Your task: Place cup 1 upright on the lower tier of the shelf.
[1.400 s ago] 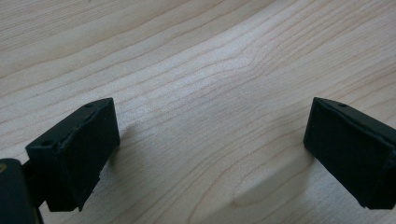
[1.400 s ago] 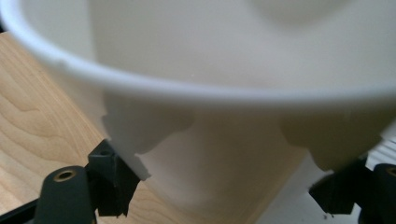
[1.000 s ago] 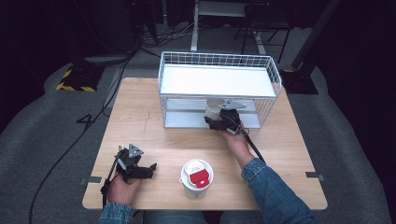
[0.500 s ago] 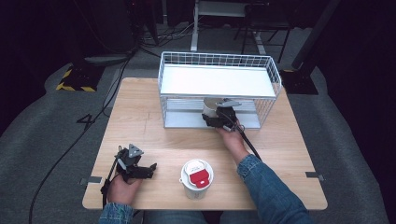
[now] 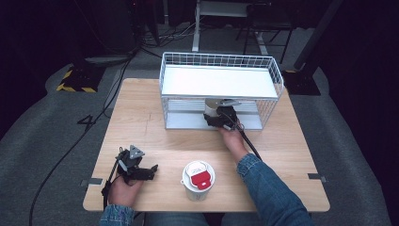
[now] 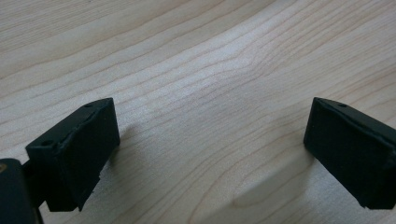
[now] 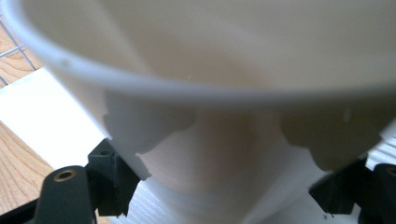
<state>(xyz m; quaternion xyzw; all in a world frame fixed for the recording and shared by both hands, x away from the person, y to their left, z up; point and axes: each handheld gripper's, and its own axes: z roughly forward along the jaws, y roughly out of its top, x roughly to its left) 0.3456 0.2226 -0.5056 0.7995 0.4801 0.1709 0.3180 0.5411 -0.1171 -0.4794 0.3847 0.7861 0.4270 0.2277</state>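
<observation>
A white paper cup (image 5: 211, 108) stands upright on the lower shelf of the white wire rack (image 5: 221, 82). My right gripper (image 5: 217, 117) reaches in from the rack's open front and is shut on it. In the right gripper view the white cup (image 7: 224, 93) looms close, with a black jaw pressed against each side of its lower body. My left gripper (image 5: 148, 170) rests on the wooden table (image 5: 141, 122) near the front left edge. It is open, and bare wood lies between its jaws (image 6: 210, 140).
A white cup with a red and white lid (image 5: 198, 175) stands near the table's front edge, between the two forearms. The rack's solid top shelf hangs over the right gripper. Wire mesh walls close the rack's sides and back.
My right gripper has moved slightly left and deeper under the rack's top shelf with the white cup. The left gripper has stayed still.
</observation>
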